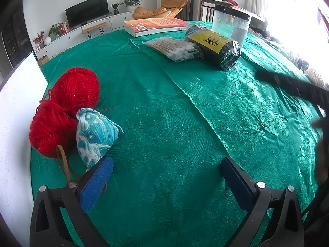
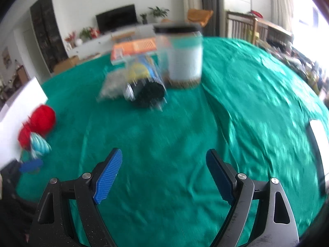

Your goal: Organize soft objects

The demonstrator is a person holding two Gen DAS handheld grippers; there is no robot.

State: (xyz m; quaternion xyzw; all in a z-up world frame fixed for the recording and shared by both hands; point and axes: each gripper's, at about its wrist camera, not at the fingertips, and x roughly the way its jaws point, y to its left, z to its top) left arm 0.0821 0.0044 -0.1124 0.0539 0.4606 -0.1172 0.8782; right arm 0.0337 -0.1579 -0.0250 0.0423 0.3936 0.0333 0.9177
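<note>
While both grippers hang over the green cloth (image 1: 164,107), neither one holds anything. The left gripper (image 1: 166,164) has its jaws spread wide apart, with only cloth between them. The right gripper (image 2: 163,160) is spread wide too, and its picture is blurry.

Two red yarn balls (image 1: 67,103) sit near the left edge of the cloth, touching each other. A small blue wave-print pouch (image 1: 96,135) leans against them, and it is just beside the left gripper's left fingertip (image 1: 102,168). A brown cord (image 1: 63,164) lies by the pouch. A white board (image 1: 18,107) stands next to the yarn at the left edge.

Toward the far edge of the cloth lies a dark roll in clear wrap with a yellow label (image 1: 216,45). A clear bag of cotton swabs (image 1: 174,48) lies just beside it on its left. Behind them stand a clear jar with a black lid (image 1: 230,24) and an orange book (image 1: 154,25), which lies flat.

In the right wrist view, the yarn and pouch show as small blurs at the left edge.
</note>
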